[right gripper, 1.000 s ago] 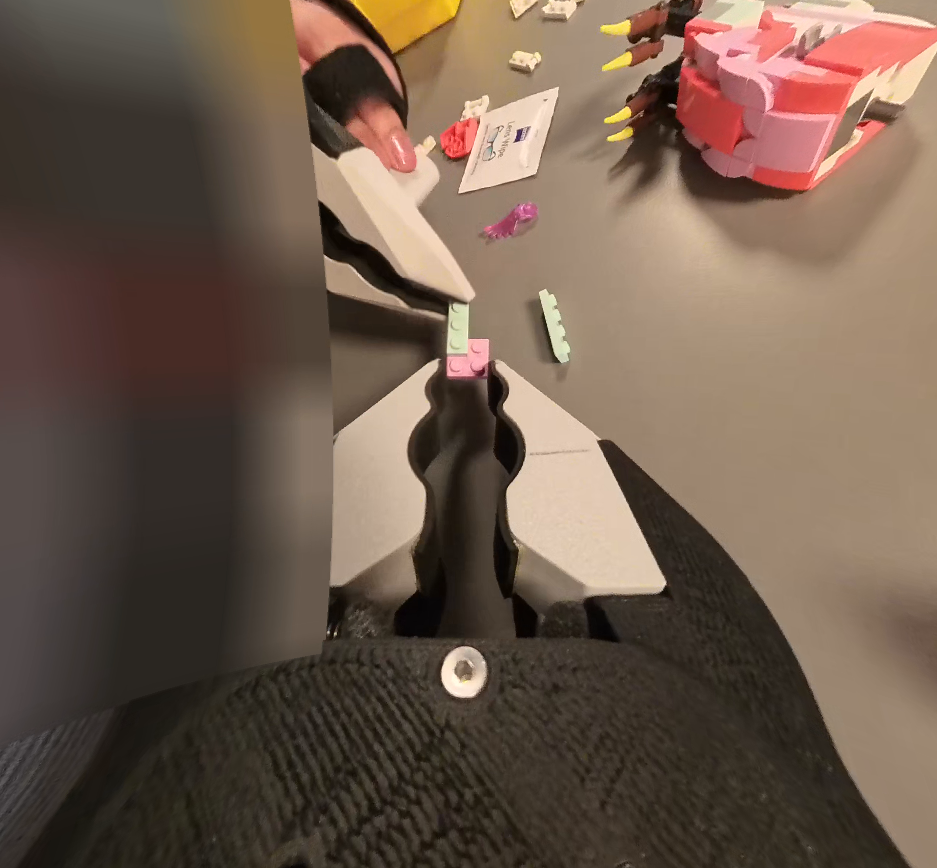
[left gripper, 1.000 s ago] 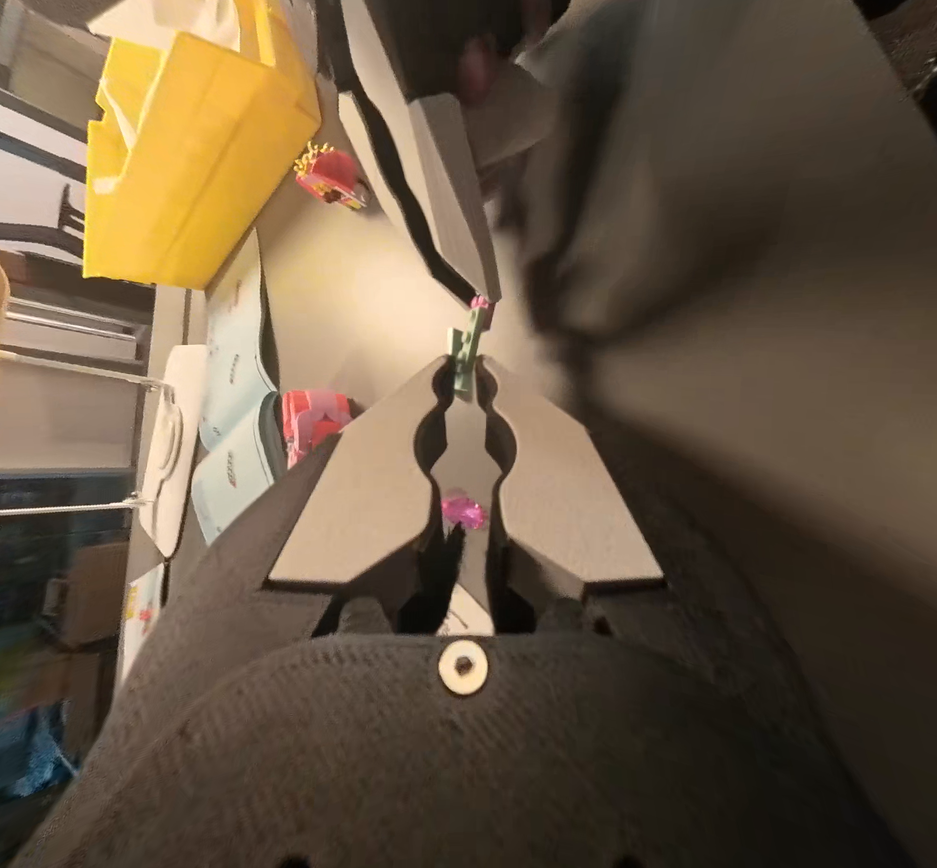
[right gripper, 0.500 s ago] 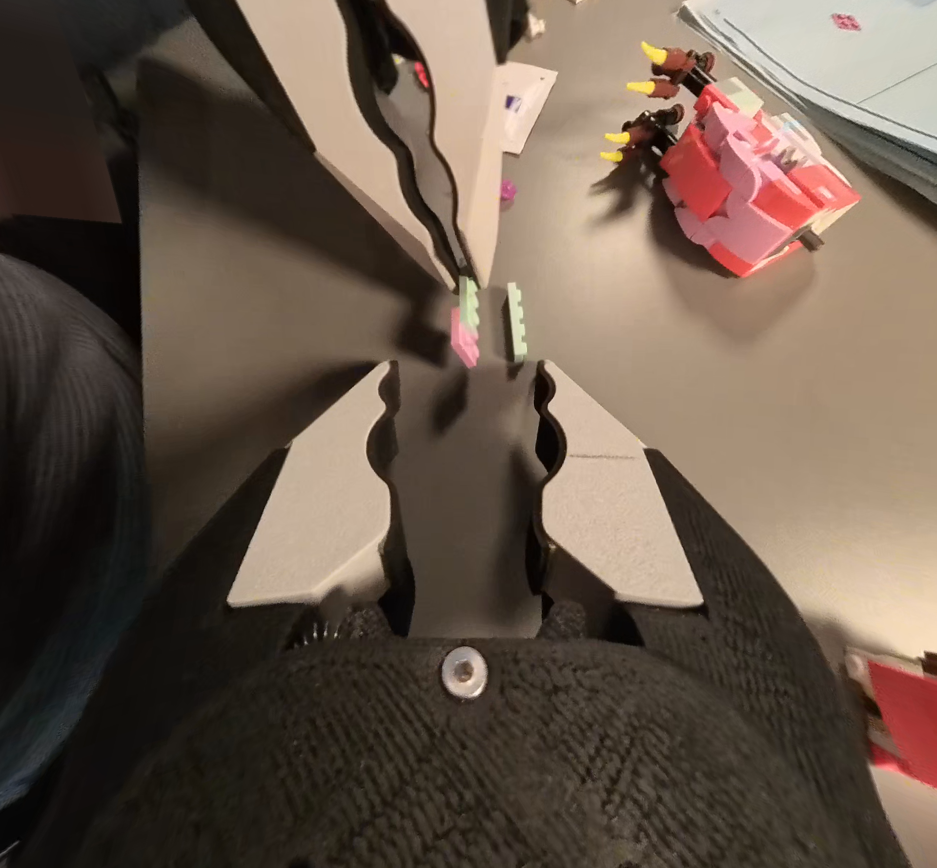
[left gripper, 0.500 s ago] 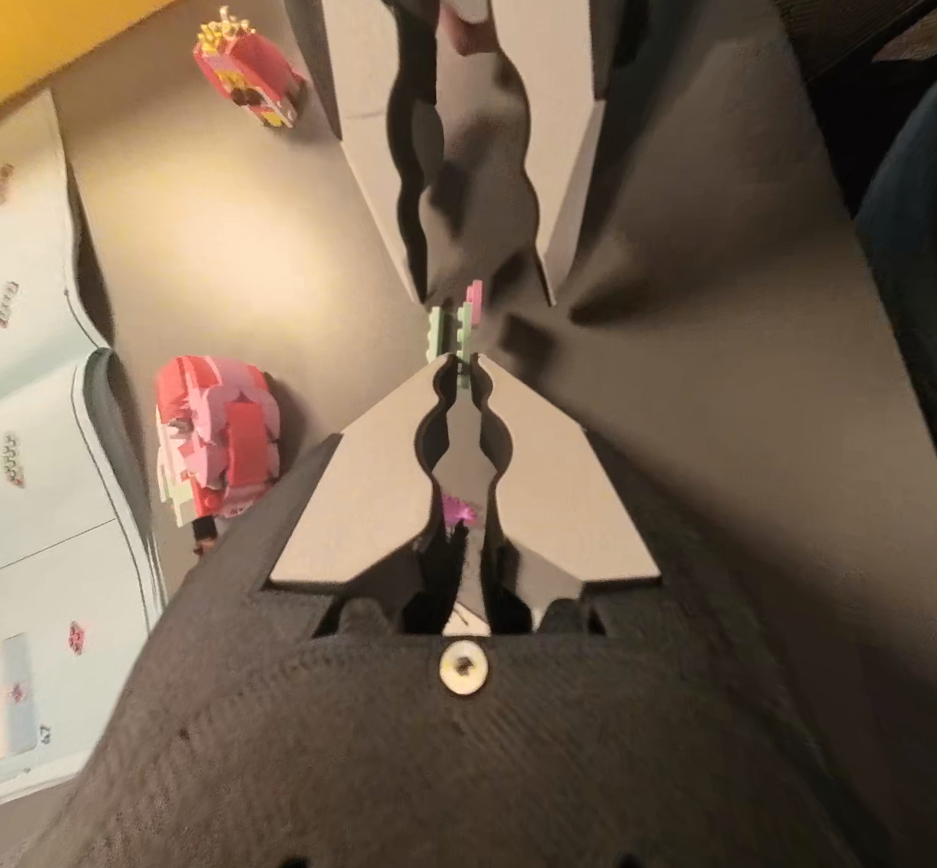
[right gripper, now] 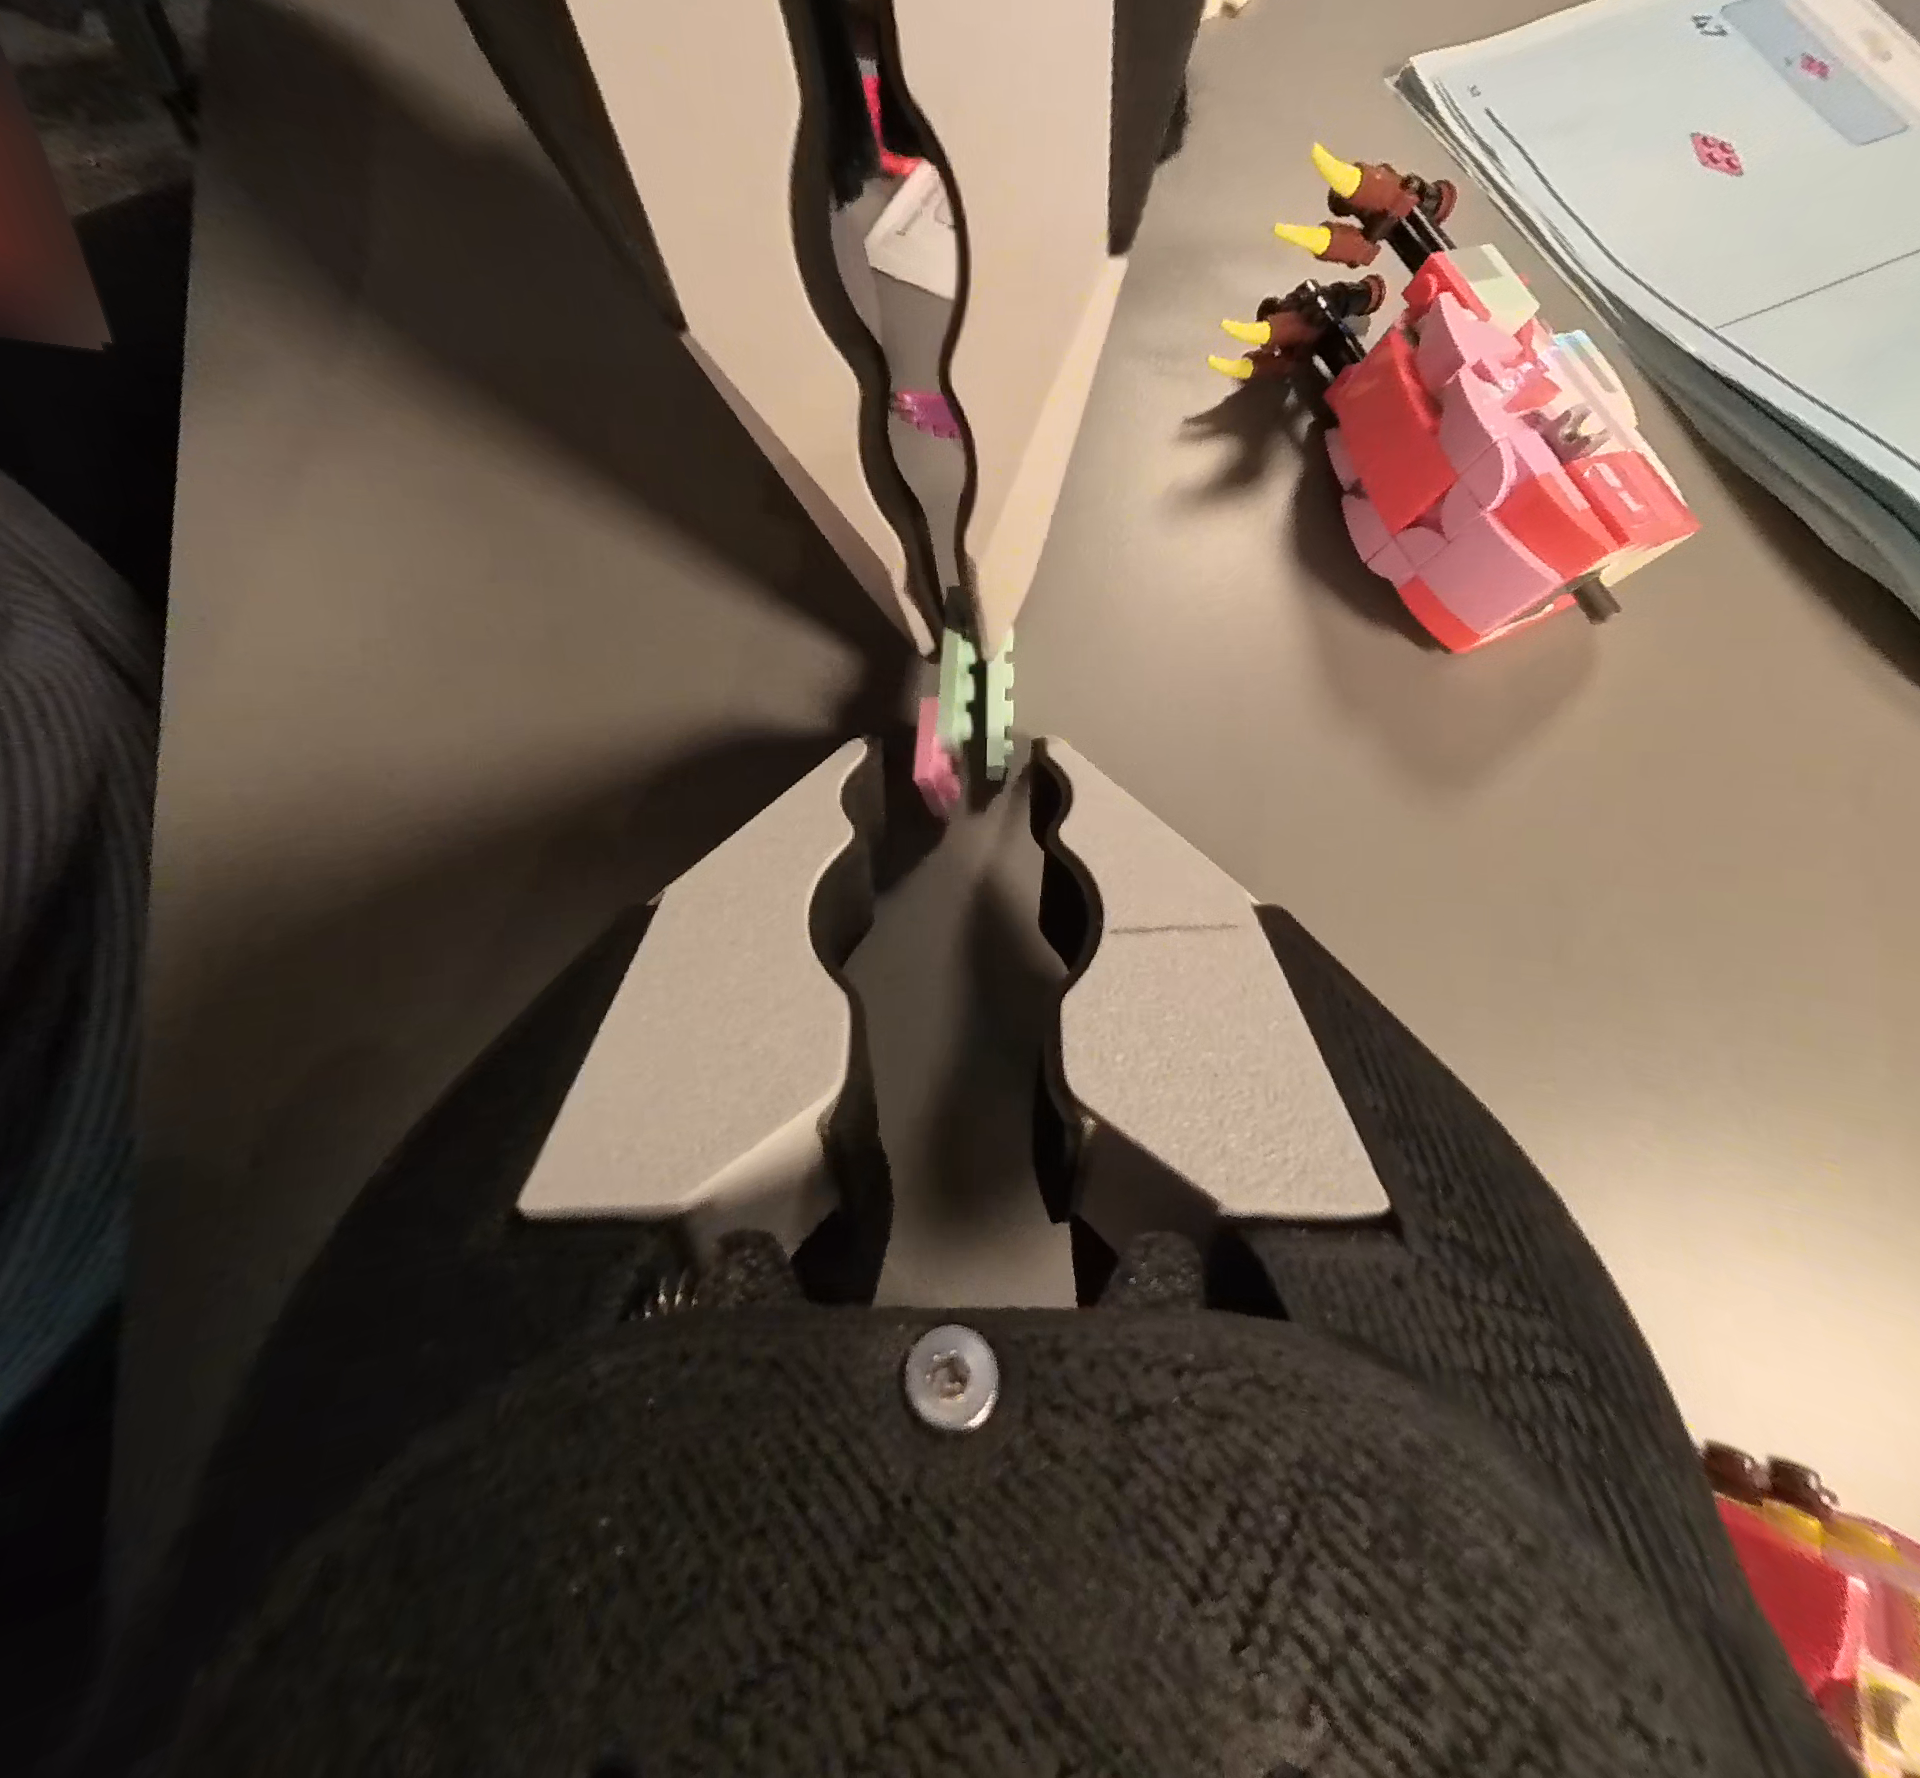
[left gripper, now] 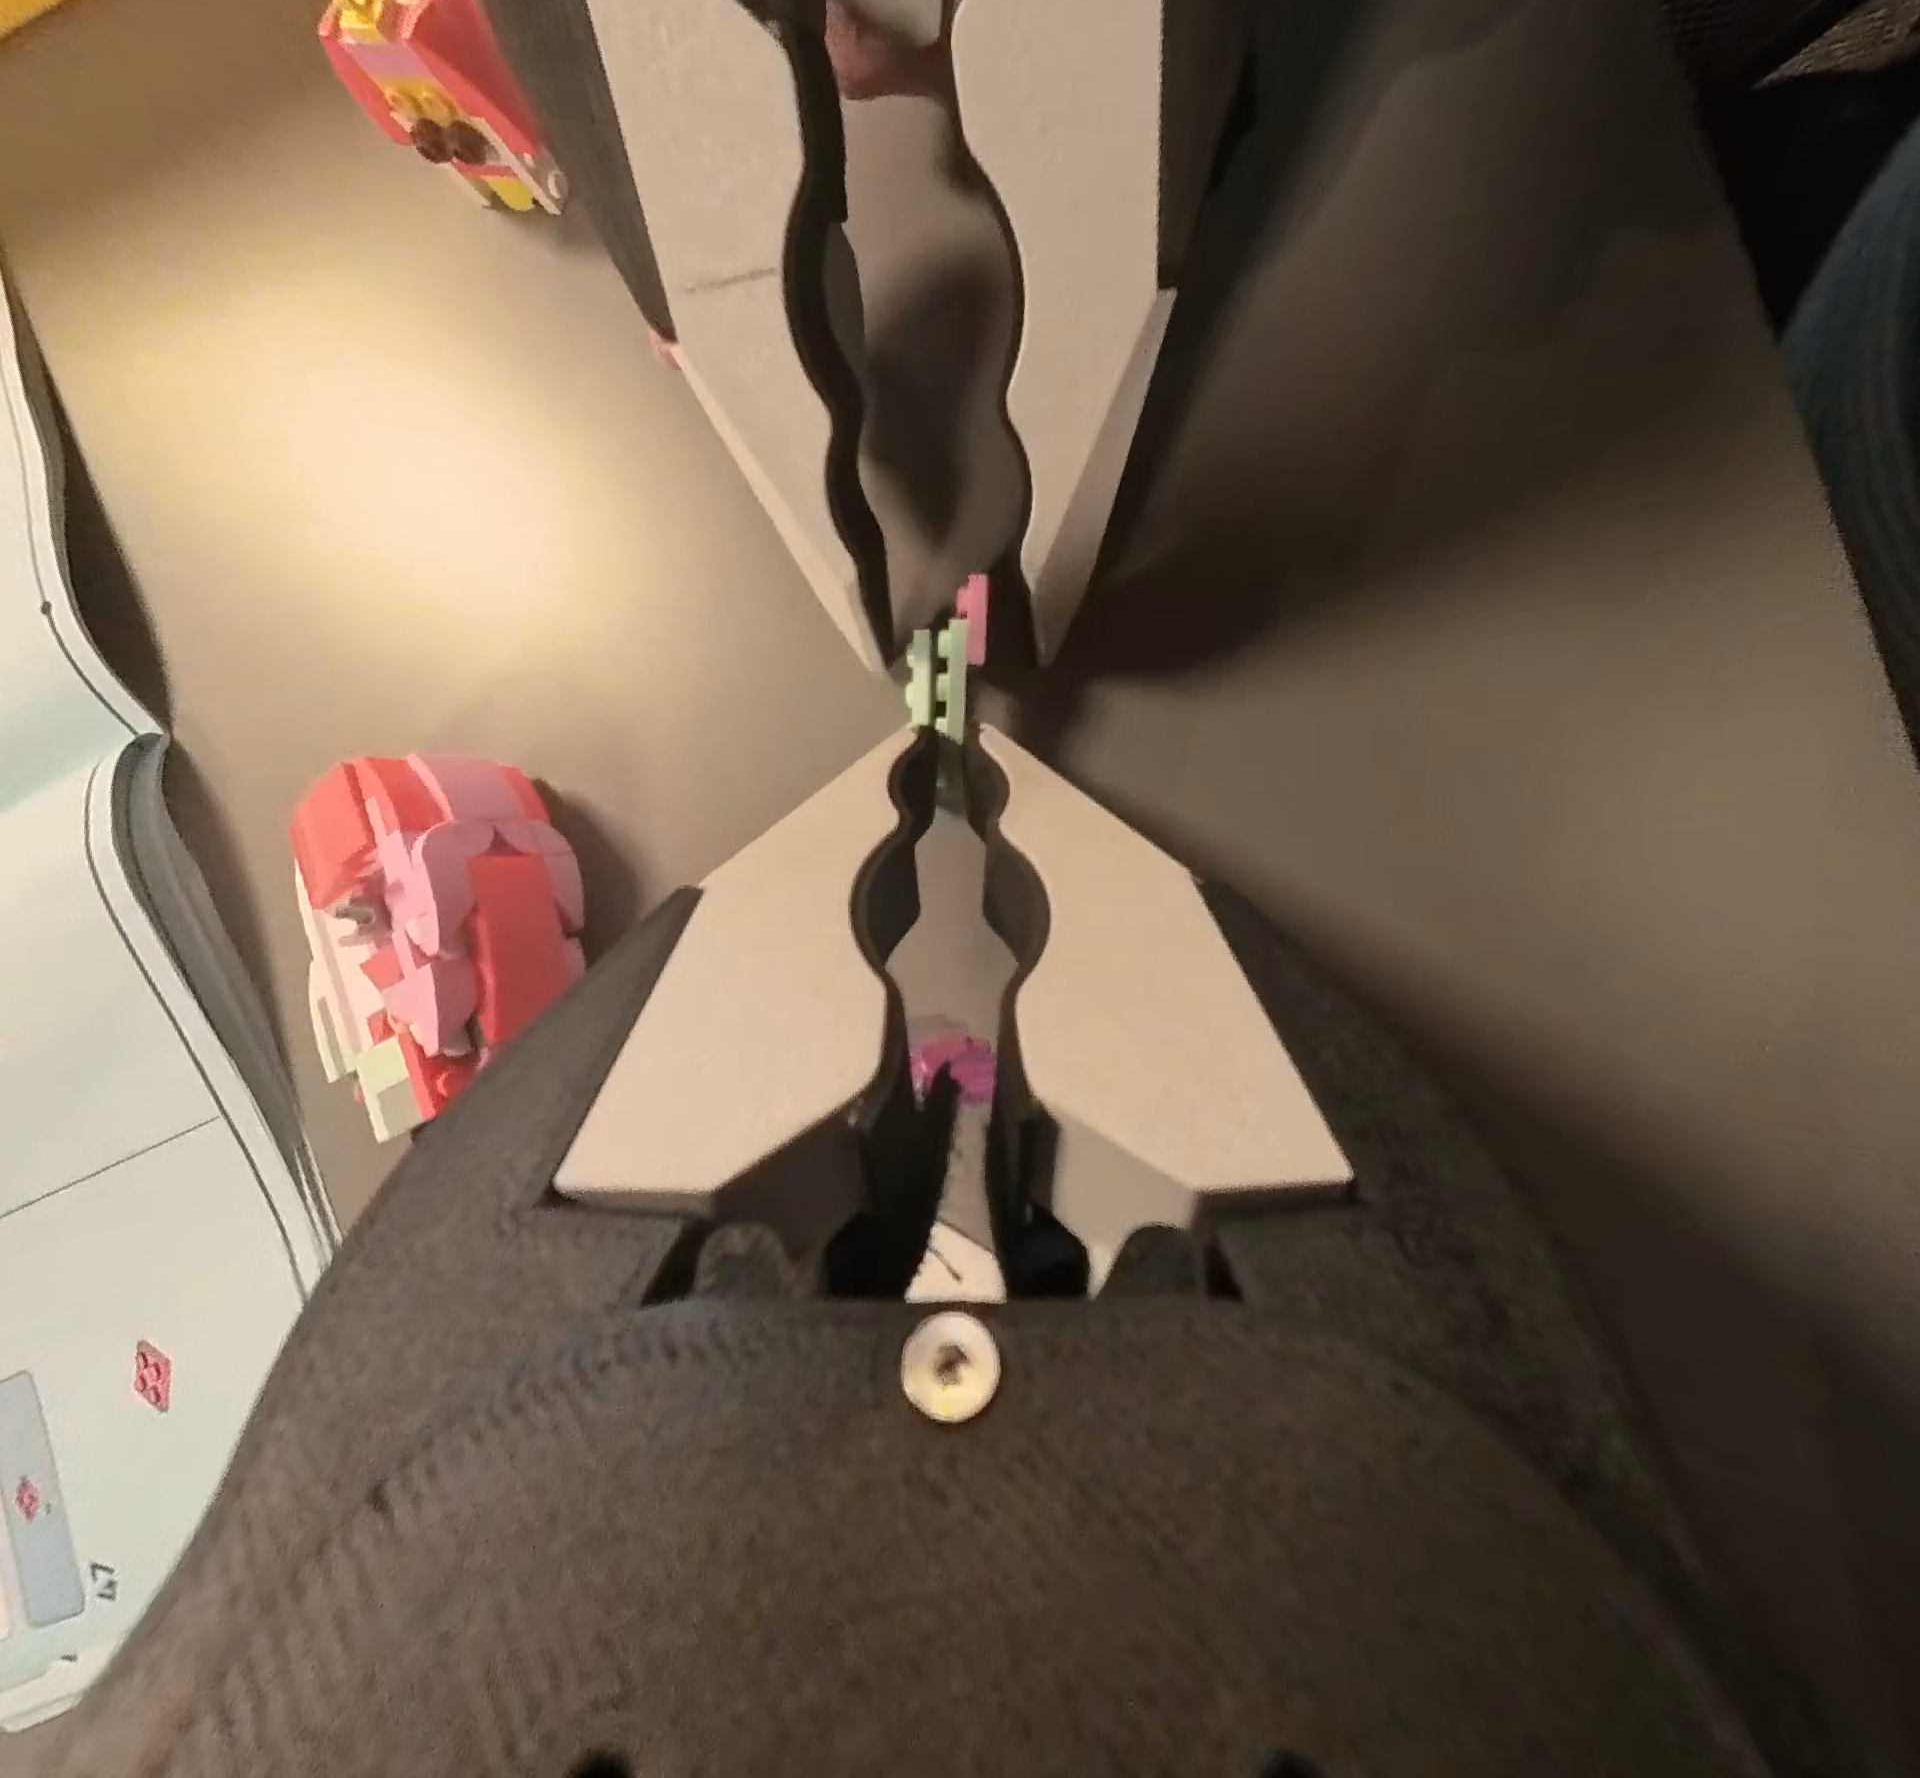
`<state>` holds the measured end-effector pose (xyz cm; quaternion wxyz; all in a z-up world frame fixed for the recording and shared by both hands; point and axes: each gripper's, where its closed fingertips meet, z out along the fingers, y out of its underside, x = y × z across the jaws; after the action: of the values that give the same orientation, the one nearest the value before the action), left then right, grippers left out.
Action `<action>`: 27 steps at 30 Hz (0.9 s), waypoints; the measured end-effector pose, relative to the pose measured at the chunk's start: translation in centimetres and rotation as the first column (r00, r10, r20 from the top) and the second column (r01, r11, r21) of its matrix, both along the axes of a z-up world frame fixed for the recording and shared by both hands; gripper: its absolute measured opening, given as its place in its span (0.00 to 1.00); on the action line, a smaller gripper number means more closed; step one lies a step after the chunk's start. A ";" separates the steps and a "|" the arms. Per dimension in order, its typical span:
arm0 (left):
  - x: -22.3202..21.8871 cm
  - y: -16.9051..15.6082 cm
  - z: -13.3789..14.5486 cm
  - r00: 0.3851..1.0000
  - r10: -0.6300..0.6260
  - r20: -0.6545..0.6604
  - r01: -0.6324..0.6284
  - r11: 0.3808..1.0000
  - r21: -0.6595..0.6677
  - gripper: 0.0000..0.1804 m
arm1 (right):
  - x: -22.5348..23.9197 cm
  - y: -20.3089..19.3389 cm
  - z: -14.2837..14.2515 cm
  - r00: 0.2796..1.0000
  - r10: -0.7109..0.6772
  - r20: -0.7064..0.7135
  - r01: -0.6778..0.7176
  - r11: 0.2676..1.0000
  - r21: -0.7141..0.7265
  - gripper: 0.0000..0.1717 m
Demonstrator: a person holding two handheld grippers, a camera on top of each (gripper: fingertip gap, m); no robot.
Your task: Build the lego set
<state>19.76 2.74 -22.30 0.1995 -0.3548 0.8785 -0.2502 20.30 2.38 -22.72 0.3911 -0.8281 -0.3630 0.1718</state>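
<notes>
Left wrist view: left gripper (left gripper: 948, 741) pinches a mint green plate (left gripper: 954, 689) edge-on at its fingertips; a pink plate (left gripper: 975, 616) is stuck to the far end. A second mint plate (left gripper: 923, 681) sits just beside it, studs facing it. Right gripper (right gripper: 948, 754) faces it tip to tip, jaws apart, straddling both plates, pads not pressing. Red-pink brick model (right gripper: 1496, 471) lies right of the right gripper, booklet (right gripper: 1714, 170) beyond it. Red brick fries box (left gripper: 442, 81) far left on the grey table (left gripper: 364, 481).
</notes>
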 end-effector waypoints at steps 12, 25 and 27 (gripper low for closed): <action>0.3 0.1 0.1 0.990 -0.016 0.142 0.009 0.999 0.054 0.02 | 0.2 0.3 0.0 0.993 -0.014 0.118 0.003 0.996 0.094 0.04; 0.2 0.7 3.6 0.844 -0.174 0.508 -0.088 0.888 0.451 0.02 | 0.2 1.1 3.8 0.863 -0.079 0.500 -0.197 0.857 0.476 0.02; 0.2 0.7 3.9 0.832 -0.164 0.530 -0.108 0.889 0.445 0.02 | 0.2 1.1 4.1 0.856 -0.084 0.510 -0.208 0.848 0.488 0.02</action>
<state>20.01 3.44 -18.40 0.5190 -0.1967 0.8214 -0.1314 20.50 3.48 -18.63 0.4857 -0.6911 -0.5143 -0.1482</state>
